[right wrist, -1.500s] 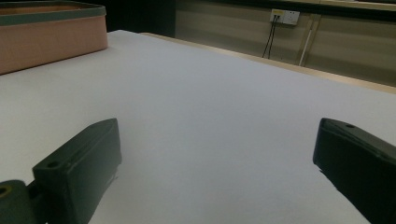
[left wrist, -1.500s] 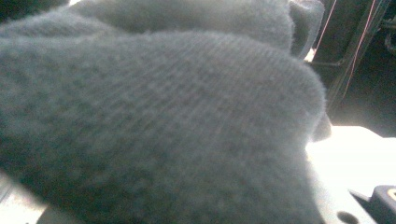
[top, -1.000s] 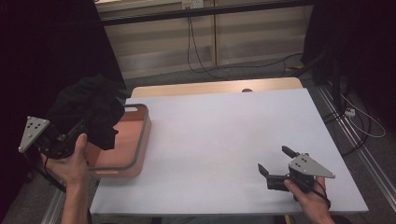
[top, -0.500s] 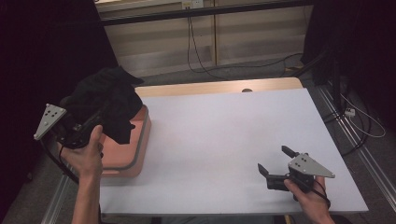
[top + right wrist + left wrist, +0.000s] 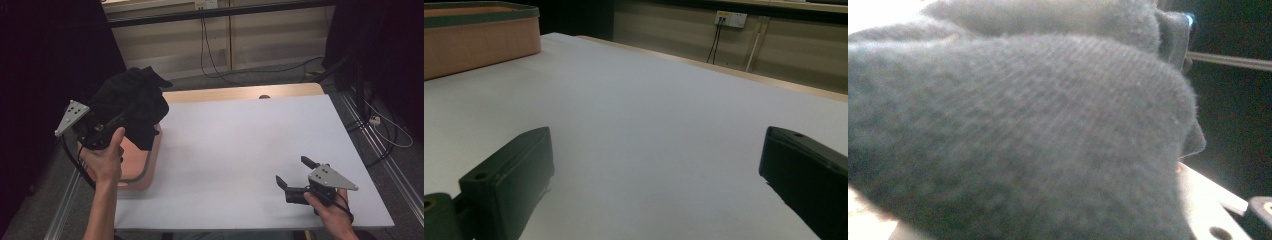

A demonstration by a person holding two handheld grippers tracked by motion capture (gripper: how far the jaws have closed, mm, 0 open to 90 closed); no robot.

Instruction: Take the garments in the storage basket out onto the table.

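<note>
- White table [image 5: 240,150], dim room, cables along the back wall.
- My left gripper [image 5: 112,125] raised over the pink tray [image 5: 145,172] — clamped on the black cloth [image 5: 132,102].
- My right gripper [image 5: 295,175] rests low, jaws apart.

White tabletop [image 5: 240,145] broad and bare across middle, light wooden strip [image 5: 240,93] along far edge with small dark hole [image 5: 264,96]. Beyond table, beige wall panels [image 5: 260,37]; black cables [image 5: 210,55] hang down and trail over grey floor [image 5: 280,75]. Wall socket [image 5: 730,19] on panel in right gripper view, two cables dropping from it. Metal rail [image 5: 387,165] runs along table's right side, white cable [image 5: 395,135] looped beside it.
</note>
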